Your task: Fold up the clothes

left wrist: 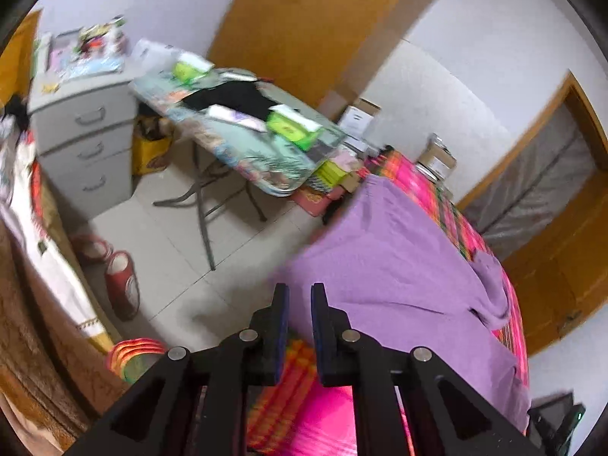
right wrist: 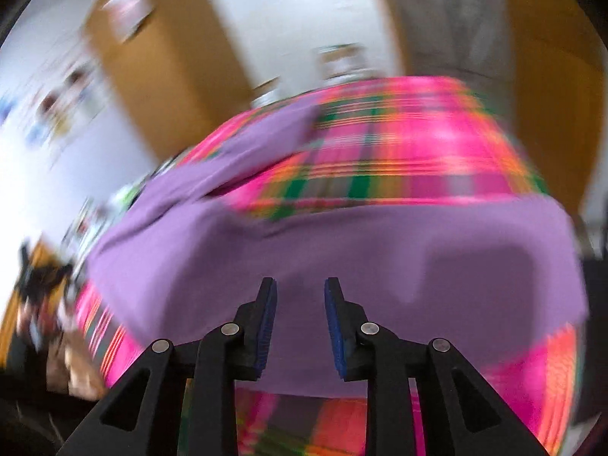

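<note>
So both of my grippers are empty right now. The left gripper (left wrist: pixel 299 292) has its black jaws just a narrow slot apart with nothing in the gap, hovering over the near edge of the soft purple knit garment (left wrist: pixel 399 258). The right gripper (right wrist: pixel 299 285) stands roughly half open, nothing between the blue pads either, pointing down at the same cloth.

My guess at why: the garment is lying flat on the pink, green and orange plaid bedspread (right wrist: pixel 399 152) so I get a broad surface to fold on, and both tools are off it because I'm between grabs, hunting for the next edge.

The garment itself is spread across most of the bed, fairly smooth in the middle, with what looks like a sleeve bunched on the far side in the left view. The right view is badly smeared, so I can't read seams or corners there.
</note>
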Demonstrator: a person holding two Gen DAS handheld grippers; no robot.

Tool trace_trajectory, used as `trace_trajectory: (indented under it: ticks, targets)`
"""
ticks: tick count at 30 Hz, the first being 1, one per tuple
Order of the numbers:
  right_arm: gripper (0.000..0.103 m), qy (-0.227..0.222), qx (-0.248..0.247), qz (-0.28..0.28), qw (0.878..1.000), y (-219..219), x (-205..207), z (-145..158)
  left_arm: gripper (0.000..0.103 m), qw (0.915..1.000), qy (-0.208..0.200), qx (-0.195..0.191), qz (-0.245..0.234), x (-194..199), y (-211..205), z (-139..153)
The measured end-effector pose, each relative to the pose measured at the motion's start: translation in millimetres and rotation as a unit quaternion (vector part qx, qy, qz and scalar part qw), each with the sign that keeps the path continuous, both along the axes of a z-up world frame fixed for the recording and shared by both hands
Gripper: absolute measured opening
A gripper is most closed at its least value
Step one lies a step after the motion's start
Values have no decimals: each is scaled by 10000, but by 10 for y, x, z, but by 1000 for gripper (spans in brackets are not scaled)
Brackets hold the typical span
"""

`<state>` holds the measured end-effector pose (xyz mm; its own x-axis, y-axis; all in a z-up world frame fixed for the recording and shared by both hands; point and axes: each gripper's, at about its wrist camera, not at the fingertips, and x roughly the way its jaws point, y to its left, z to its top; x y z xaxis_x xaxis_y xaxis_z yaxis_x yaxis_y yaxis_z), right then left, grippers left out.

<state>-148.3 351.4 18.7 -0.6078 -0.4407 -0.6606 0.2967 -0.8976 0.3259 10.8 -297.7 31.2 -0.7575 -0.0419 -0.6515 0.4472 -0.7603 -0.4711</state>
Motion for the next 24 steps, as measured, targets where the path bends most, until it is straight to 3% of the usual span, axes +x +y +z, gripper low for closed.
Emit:
trace_trajectory:
  ticks: [4,8,12,20,24]
  targets:
    - [28,-84,-47,-802,9967,433,12,-21,11,9956,23,-134,-925,-391,606,60]
    - [35,-162,-160,-1581,9872,839,74,-37,11,9819,-84,-123,-1886,-785,1271,-6]
    - [40,-342,-517,-2361,9697,1277,197,-134,11,9677,-151,-152,-2512,-991,1781,-51]
    - [48,-1161,-2022,-2810,9310,1791,135,-575,11,9494,-402,-395,-3089,-1119,2326,-145]
    - [48,-1166,-2530,-2827,9179,1885,29,-649,11,9435,-632,-681,-3182,-1164,2546,-199]
